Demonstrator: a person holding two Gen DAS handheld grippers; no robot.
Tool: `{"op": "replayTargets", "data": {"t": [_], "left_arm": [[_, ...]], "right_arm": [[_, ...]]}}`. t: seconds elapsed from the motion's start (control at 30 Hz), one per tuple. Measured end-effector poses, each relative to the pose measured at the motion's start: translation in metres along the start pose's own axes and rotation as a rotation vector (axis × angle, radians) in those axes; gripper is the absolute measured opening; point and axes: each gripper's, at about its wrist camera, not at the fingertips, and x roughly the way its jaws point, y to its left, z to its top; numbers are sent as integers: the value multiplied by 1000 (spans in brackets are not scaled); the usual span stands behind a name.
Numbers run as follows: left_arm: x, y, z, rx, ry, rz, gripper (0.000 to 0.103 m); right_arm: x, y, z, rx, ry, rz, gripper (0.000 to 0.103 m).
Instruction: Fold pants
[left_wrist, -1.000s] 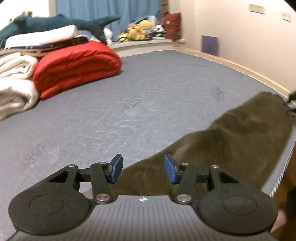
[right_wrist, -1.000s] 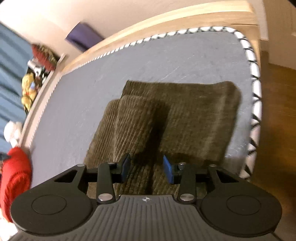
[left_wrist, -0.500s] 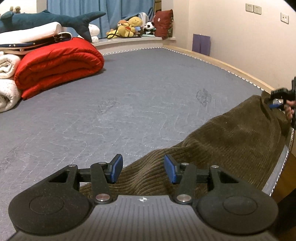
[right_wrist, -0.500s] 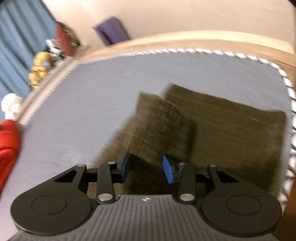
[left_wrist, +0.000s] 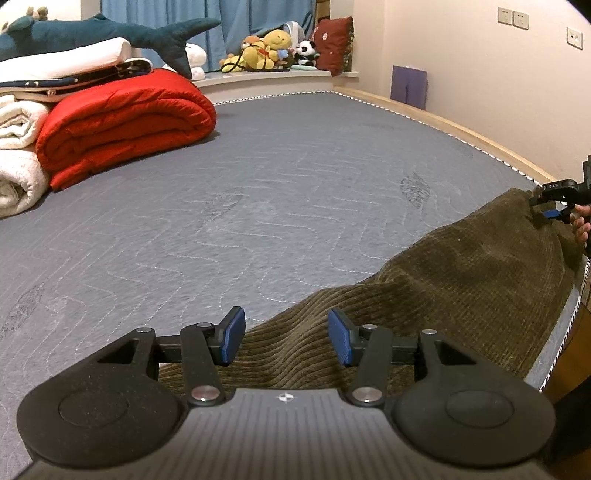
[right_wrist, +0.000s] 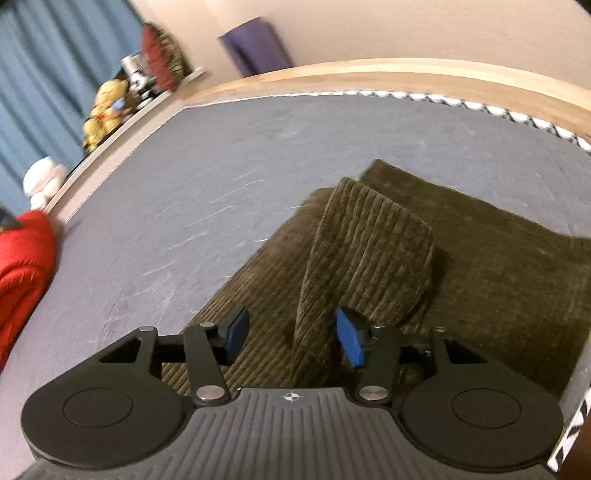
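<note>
Pants (left_wrist: 461, 280) on mattress (left_wrist: 277, 192) near edge; quilt (left_wrist: 122, 118) far left.

A home bedroom: a wide grey quilted mattress (left_wrist: 280, 192) in a wooden frame stretches ahead of the left gripper (left_wrist: 286, 341). Far ahead to its left lie a folded red duvet (left_wrist: 125, 118) and a plush shark (left_wrist: 110, 35); stuffed toys (left_wrist: 266, 50) line the curtained window ledge.

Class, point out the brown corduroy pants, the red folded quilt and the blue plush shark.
Brown corduroy pants (right_wrist: 373, 243), right wrist view, on the raised folded flap.
Red folded quilt (left_wrist: 122, 122), left wrist view, on its top layer.
Blue plush shark (left_wrist: 92, 33), left wrist view, on its body.
</note>
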Motion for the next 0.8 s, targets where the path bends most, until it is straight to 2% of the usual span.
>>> {"op": "replayTargets", "data": {"t": [0.03,0.07,0.1,0.13,0.17,0.2,0.37,0.47,0.53,0.67,0.7,0.77,0.8], "left_arm": [[0,-1,0,4,-1,0,55],[-1,-2,-1,7,-3,1,55],[-1,-3,-1,9,-5,2,55],[-1,-3,-1,10,-6,3,55],[-2,-3,-1,9,-8,4,55],[-3,-2,-1,8,-9,5,55],[-9,3,-1,-7,-21,10,55],[-11,5,0,-11,-26,7,55],[-10,6,1,-16,-21,1,55],[-7,2,3,-6,-10,-5,55],[-6,1,3,-2,-8,-5,55],[-6,-2,4,3,-9,-6,55],[-6,-2,4,4,-10,-7,55]], "right_arm": [[-1,2,0,-8,4,6,53],[-3,2,2,-7,3,15,41],[-5,0,4,1,0,23,24],[-10,-2,5,11,-3,30,15],[-13,-4,7,22,-13,36,3],[-19,-7,9,36,-35,37,0],[-76,-26,29,163,-230,16,0],[-110,-47,37,223,-322,-76,0],[-114,-67,34,254,-294,-135,0],[-83,-95,28,316,-111,11,5],[-73,-94,27,284,-72,33,5],[-59,-86,24,204,-31,21,6],[-51,-82,23,172,-8,9,11]]}}
